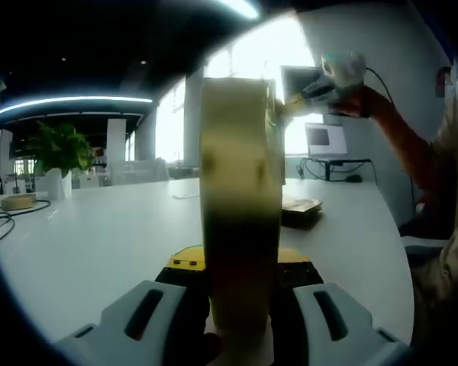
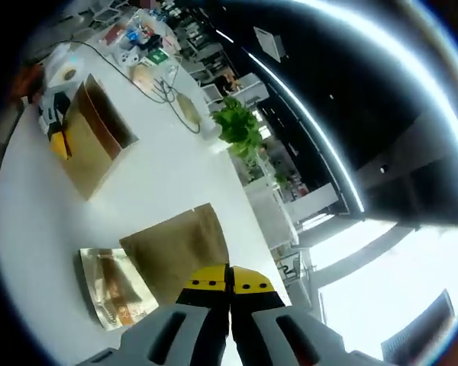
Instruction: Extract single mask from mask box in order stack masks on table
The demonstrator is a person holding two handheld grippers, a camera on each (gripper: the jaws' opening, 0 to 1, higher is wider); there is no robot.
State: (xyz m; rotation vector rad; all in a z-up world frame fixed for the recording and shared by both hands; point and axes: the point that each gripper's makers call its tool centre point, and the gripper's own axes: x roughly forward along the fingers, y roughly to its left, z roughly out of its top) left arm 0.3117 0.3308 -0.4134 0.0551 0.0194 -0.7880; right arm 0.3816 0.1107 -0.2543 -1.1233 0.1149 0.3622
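In the left gripper view my left gripper is shut on the tan mask box, held upright and seen edge-on above the white table. Near the box's top right, my right gripper is held in a person's hand. In the right gripper view my right gripper is shut on a flat tan mask that hangs over the table. Below it lies a small pile of mask packets, also the pile. Farther off stands the mask box in the left gripper.
A potted plant stands in a white pot at the table's far side, plant. A tape roll and cable lie at the left. A screen sits behind. Clutter covers the far table end. An orange sleeve reaches in.
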